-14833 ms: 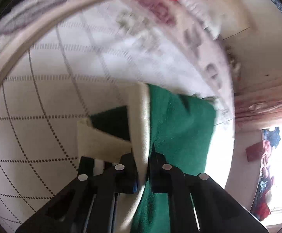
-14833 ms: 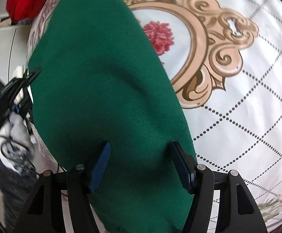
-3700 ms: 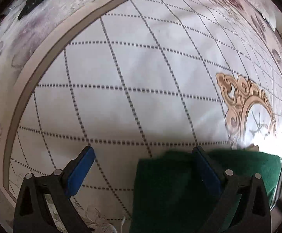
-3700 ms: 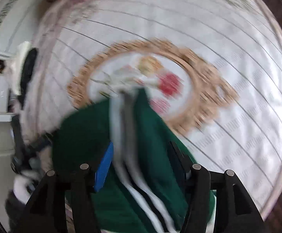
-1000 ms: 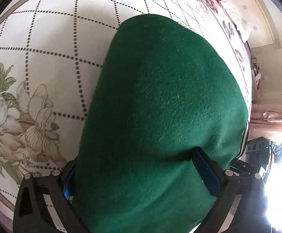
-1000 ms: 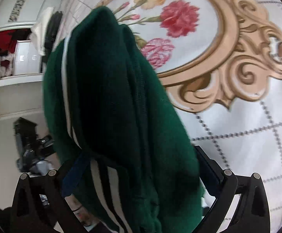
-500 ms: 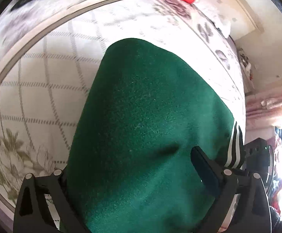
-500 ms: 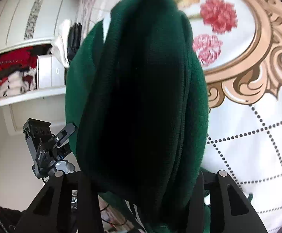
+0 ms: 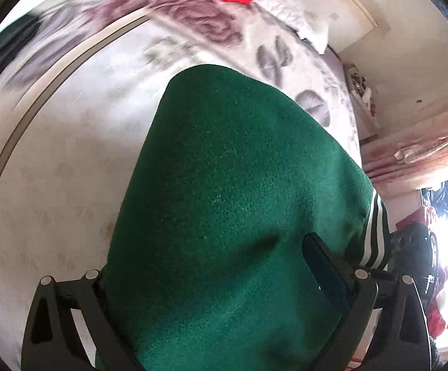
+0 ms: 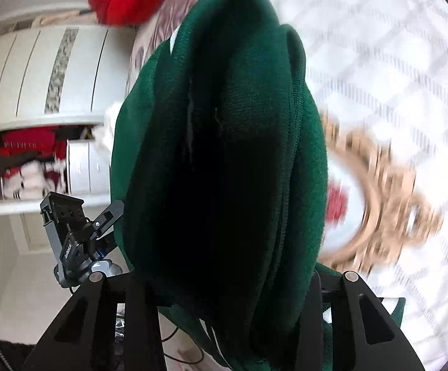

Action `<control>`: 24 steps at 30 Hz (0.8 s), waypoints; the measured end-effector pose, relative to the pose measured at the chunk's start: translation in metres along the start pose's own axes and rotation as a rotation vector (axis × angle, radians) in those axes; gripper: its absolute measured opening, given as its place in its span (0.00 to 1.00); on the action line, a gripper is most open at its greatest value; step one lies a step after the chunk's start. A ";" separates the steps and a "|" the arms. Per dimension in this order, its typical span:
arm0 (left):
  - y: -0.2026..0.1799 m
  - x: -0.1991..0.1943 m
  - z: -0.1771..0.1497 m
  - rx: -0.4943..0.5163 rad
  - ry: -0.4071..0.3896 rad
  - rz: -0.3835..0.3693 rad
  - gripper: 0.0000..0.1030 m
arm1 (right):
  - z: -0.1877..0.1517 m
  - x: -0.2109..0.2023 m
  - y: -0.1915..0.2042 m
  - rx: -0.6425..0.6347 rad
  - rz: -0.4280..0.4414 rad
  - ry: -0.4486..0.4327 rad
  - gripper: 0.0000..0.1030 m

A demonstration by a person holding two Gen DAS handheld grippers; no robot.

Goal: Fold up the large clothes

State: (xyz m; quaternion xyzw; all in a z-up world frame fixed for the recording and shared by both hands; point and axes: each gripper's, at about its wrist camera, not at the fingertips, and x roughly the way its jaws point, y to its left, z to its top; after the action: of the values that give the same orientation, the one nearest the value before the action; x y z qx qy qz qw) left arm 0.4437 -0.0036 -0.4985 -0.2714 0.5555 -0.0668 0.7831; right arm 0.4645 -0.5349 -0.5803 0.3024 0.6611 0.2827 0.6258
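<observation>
A thick dark-green fleece garment (image 9: 224, 204), folded into a bundle with white stripes along one edge, hangs lifted above a white patterned bedspread (image 9: 69, 142). The black left gripper (image 9: 221, 281) has its jaws spread wide around the bundle, and whether they press it cannot be told. The black right gripper (image 10: 224, 281), its jaws having just narrowed, clamps the bundle's stacked folds. Behind, an open white wardrobe shelf (image 10: 35, 207) holds red and white clothes (image 10: 26, 160).
</observation>
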 end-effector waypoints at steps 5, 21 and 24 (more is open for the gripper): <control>-0.020 0.049 0.081 0.050 0.002 -0.025 0.97 | 0.101 -0.023 -0.017 0.026 0.014 -0.060 0.43; -0.032 0.179 0.182 0.138 0.184 0.095 0.97 | 0.300 0.009 -0.084 0.120 -0.102 -0.057 0.62; -0.039 0.153 0.163 0.193 0.135 0.207 0.97 | 0.293 -0.002 -0.061 0.064 -0.290 -0.069 0.78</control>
State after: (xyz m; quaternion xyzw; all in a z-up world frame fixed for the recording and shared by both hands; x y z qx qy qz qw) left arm 0.6565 -0.0418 -0.5684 -0.1311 0.6230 -0.0566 0.7690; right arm 0.7539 -0.5775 -0.6418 0.2329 0.6848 0.1575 0.6723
